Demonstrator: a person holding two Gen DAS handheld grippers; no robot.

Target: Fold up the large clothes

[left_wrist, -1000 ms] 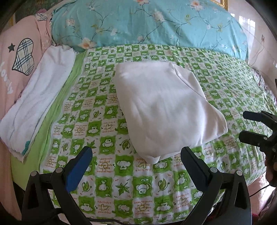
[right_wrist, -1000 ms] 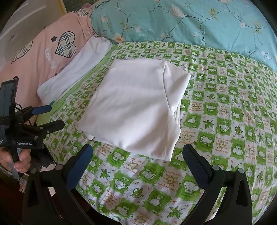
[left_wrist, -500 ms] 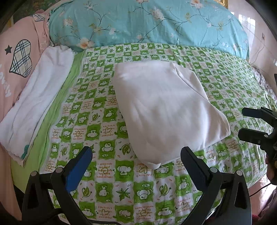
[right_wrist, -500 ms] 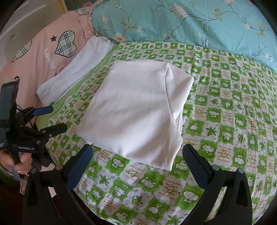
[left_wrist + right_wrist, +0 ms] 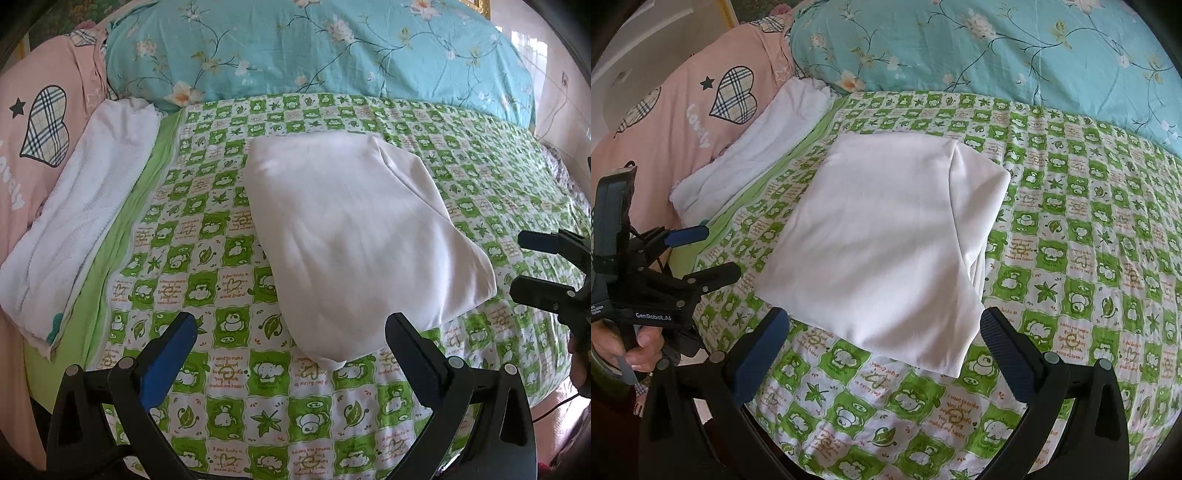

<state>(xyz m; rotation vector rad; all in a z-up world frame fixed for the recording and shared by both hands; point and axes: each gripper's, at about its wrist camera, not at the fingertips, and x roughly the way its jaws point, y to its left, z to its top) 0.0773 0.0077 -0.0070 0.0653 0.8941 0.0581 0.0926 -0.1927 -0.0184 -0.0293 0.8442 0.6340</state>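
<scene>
Left wrist view looks along the left gripper (image 5: pixel 290 332), whose two fingers are spread wide with nothing between them, hovering above the near edge of the bed. A folded white garment (image 5: pixel 354 236) lies flat on the green checked sheet (image 5: pixel 229 376), its near corner falling between the spread fingertips but apart from them. No box, basket or other container shows in either view; the garment rests on the sheet alone. To the left of it, on a plain green strip, lies a folded white towel (image 5: pixel 77 229), with a pink pillow (image 5: pixel 33 129) bearing a plaid heart beyond that. A blue floral quilt (image 5: pixel 314 48) is bunched across the head of the bed.

At the right edge of this view the right gripper (image 5: pixel 524 266) shows, its fingers parted and empty.

Right wrist view shows what the other does not: a hand (image 5: pixel 628 347) clasped round the handle of the left gripper (image 5: pixel 709 254), and a dark upright device mounted on that gripper. Here the right gripper (image 5: pixel 884 332) is likewise spread wide and empty, short of the garment (image 5: pixel 886 240).
</scene>
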